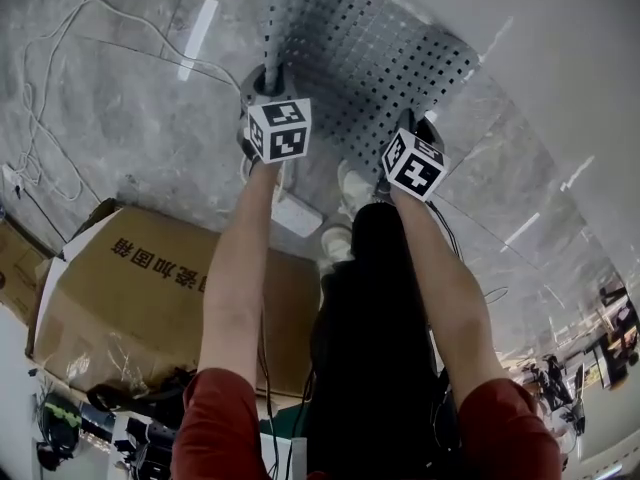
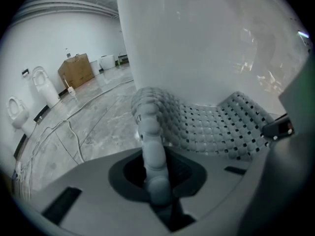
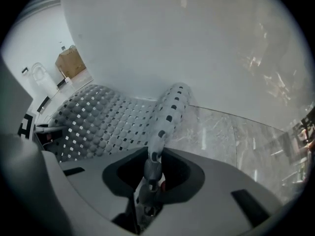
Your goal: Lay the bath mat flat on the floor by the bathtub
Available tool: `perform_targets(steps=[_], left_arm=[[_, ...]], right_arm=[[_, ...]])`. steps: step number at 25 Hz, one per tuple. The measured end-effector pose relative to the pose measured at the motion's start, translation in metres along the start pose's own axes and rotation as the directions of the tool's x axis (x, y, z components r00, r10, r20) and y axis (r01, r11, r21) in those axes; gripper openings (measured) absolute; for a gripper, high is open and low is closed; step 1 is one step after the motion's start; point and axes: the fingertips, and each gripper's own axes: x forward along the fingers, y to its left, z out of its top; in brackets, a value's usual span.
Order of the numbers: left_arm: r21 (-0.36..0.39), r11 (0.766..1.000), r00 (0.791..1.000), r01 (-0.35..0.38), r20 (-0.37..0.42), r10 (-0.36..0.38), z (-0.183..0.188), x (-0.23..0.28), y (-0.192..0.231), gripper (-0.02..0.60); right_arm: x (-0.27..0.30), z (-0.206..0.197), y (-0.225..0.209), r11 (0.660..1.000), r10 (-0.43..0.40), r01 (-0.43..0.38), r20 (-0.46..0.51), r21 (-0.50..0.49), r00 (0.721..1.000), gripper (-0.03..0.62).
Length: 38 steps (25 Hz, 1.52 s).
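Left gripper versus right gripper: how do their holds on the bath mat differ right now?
The left gripper pinches the bath mat at its left side, where the edge bunches into a thick roll; the right gripper pinches its right side, folded into a thinner strip with holes showing. In the head view the left gripper sits further up the picture than the right gripper. Both are shut on the mat, which sags between them.

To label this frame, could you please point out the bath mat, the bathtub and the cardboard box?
bath mat (image 1: 370, 58): head view, perforated middle.
bathtub (image 2: 206, 43): left gripper view, white side wall.
cardboard box (image 1: 120, 308): head view, brown top face.
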Motion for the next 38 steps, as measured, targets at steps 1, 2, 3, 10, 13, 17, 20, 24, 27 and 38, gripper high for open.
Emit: perform_targets(steps=[1, 2, 3, 10, 13, 17, 20, 24, 27, 38], left_arm=[[0.001, 1.0, 1.0, -0.007, -0.002, 0.007, -0.002, 0.004, 0.003, 0.054], [0.007, 1.0, 1.0, -0.015, -0.005, 0.015, -0.004, 0.008, 0.006, 0.054], [0.016, 1.0, 1.0, -0.022, -0.01, 0.023, -0.005, 0.012, 0.008, 0.057], [0.054, 0.998, 0.998, -0.045, -0.041, 0.047, -0.016, 0.036, 0.022, 0.121], [0.065, 0.997, 0.998, -0.029, -0.045, 0.032, -0.02, 0.041, 0.027, 0.169], [0.087, 0.996, 0.998, 0.0, -0.061, 0.005, -0.022, 0.045, 0.036, 0.254], [0.068, 0.998, 0.997, 0.015, -0.074, -0.01, -0.026, 0.042, 0.041, 0.311], [-0.017, 1.0, 0.996, 0.004, -0.089, -0.005, -0.038, 0.029, 0.048, 0.345], [-0.018, 1.0, 0.995, 0.011, -0.095, -0.013, -0.042, 0.016, 0.044, 0.347], [-0.038, 0.998, 0.997, 0.048, -0.051, -0.05, -0.007, -0.047, 0.023, 0.347]], right_arm=[[0.004, -0.001, 0.0, 1.0, -0.004, 0.004, -0.002, -0.006, 1.0, 0.091], [0.007, -0.003, 0.0, 1.0, -0.009, 0.009, -0.004, -0.016, 1.0, 0.091], [0.01, -0.004, -0.002, 1.0, -0.016, 0.016, -0.005, -0.025, 1.0, 0.094], [0.021, -0.013, -0.02, 0.998, -0.059, 0.06, -0.013, 0.021, 0.998, 0.16], [0.021, -0.014, -0.024, 0.997, -0.075, 0.075, 0.007, 0.037, 0.997, 0.198], [0.02, -0.014, -0.029, 0.997, -0.08, 0.08, 0.024, -0.009, 0.997, 0.255], [0.019, -0.016, -0.027, 0.998, -0.059, 0.06, 0.024, -0.016, 0.998, 0.307], [0.011, -0.019, -0.023, 0.999, -0.047, 0.047, 0.025, -0.001, 0.999, 0.334], [0.002, -0.016, -0.019, 0.999, -0.039, 0.039, 0.032, 0.006, 0.999, 0.339], [-0.048, 0.01, -0.008, 1.0, -0.007, 0.008, 0.064, -0.021, 0.998, 0.339]])
